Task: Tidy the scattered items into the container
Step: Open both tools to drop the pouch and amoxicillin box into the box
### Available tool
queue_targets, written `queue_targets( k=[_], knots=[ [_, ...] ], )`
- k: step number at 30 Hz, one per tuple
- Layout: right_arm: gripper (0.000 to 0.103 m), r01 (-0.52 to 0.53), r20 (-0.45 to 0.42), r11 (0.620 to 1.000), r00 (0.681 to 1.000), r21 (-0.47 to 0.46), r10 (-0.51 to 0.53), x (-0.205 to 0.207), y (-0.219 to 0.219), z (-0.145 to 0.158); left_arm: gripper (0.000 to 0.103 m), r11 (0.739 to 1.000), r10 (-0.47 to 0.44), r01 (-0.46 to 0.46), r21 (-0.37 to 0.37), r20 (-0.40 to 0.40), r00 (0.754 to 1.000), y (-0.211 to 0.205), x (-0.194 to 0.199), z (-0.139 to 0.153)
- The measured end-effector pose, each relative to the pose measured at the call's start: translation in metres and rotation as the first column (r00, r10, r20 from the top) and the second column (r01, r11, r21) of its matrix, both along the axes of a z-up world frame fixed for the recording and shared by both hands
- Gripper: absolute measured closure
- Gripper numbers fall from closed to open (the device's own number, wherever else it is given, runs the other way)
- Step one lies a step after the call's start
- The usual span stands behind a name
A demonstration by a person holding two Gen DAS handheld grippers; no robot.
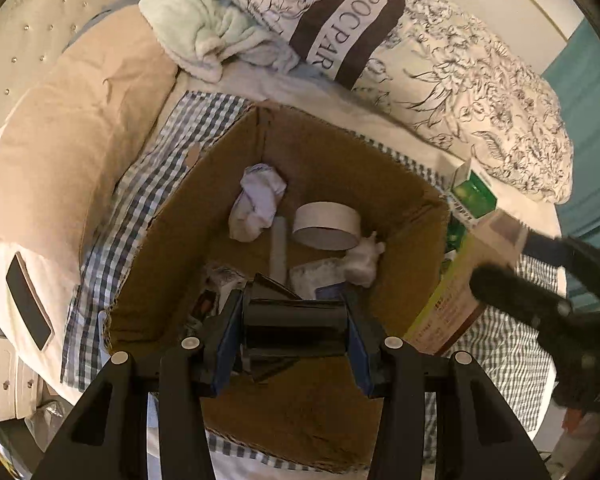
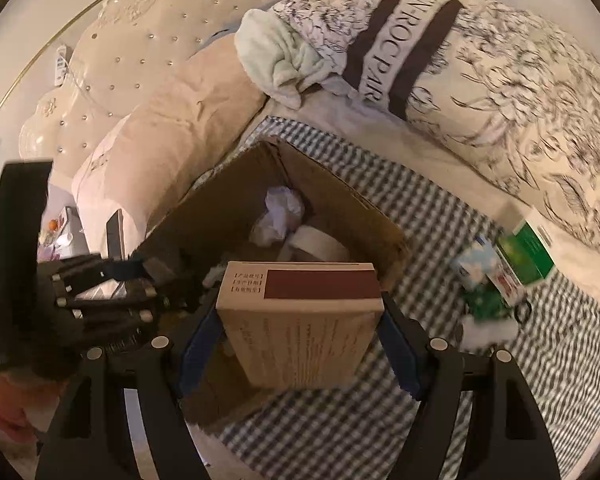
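An open cardboard box (image 1: 404, 200) stands on a blue checked cloth (image 1: 140, 200) on a bed. Inside lie a pale sock (image 1: 256, 200), a tape roll (image 1: 326, 226), a grey tube (image 1: 278, 248) and crumpled white tissue (image 1: 364, 260). My left gripper (image 1: 296, 320) is shut on a glossy black box (image 1: 296, 316) over the near side of the cardboard box's opening. My right gripper (image 2: 300, 332) is shut on a tan carton with a maroon panel (image 2: 300, 312), held above the cardboard box's (image 2: 340, 208) right corner. A green carton (image 2: 528, 248) and a light blue pack (image 2: 476, 264) lie on the cloth to the right.
A beige pillow (image 1: 80, 140), a mint towel (image 1: 204, 28) and a floral duvet (image 1: 480, 80) surround the cloth. A dark phone (image 1: 28, 304) lies at the bed's left edge. A tufted headboard (image 2: 140, 48) stands behind, and a teal wall (image 1: 588, 100) is at the right.
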State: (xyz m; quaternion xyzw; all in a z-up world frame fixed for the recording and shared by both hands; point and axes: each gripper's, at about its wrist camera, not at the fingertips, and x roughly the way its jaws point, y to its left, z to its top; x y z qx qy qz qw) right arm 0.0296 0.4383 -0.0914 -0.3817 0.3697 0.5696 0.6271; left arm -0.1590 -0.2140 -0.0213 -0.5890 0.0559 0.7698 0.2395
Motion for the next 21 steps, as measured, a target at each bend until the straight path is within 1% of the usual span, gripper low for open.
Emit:
queue_targets(
  k=[5, 6, 7, 9, 10, 13, 17, 21],
  knots=[
    [0.029, -0.014, -0.005, 1.0, 1.0, -0.008, 0.014, -0.003, 0.021, -0.007, 0.054, 1.0, 0.001, -0.001, -0.004, 0.019, 1.0, -0.002, -0.013, -0.012],
    [0.029, -0.016, -0.007, 1.0, 1.0, -0.007, 0.016, -0.004, 0.024, -0.007, 0.052, 1.0, 0.002, -0.002, -0.004, 0.025, 1.0, -0.002, -0.015, -0.013],
    [0.028, -0.018, -0.007, 1.0, 1.0, -0.007, 0.018, -0.004, 0.026, -0.008, 0.048, 1.0, 0.001, -0.001, -0.006, 0.034, 0.999, -0.002, -0.017, -0.014],
    [0.028, -0.013, -0.013, 1.0, 1.0, -0.012, 0.013, -0.004, 0.029, -0.009, 0.023, 1.0, -0.012, 0.013, -0.017, 0.049, 0.999, 0.001, -0.018, -0.016],
    [0.027, -0.003, -0.022, 1.0, 1.0, -0.007, 0.003, -0.003, 0.03, -0.008, 0.021, 0.999, -0.022, 0.024, -0.033, 0.044, 0.999, 0.004, -0.018, -0.016],
    [0.023, 0.01, -0.021, 1.0, 1.0, 0.018, -0.009, -0.002, 0.03, -0.002, 0.02, 0.997, -0.051, 0.052, -0.06, 0.018, 0.999, 0.012, -0.014, -0.014],
    [0.022, 0.009, -0.006, 0.998, 1.0, 0.062, -0.008, 0.001, 0.024, 0.012, 0.019, 0.995, -0.073, 0.073, -0.069, 0.01, 0.997, 0.022, -0.011, -0.011],
    [0.022, 0.048, 0.004, 0.995, 0.999, 0.091, -0.049, 0.017, 0.01, 0.025, 0.02, 0.993, -0.097, 0.096, -0.065, -0.012, 0.995, 0.037, -0.006, -0.002]
  ],
)
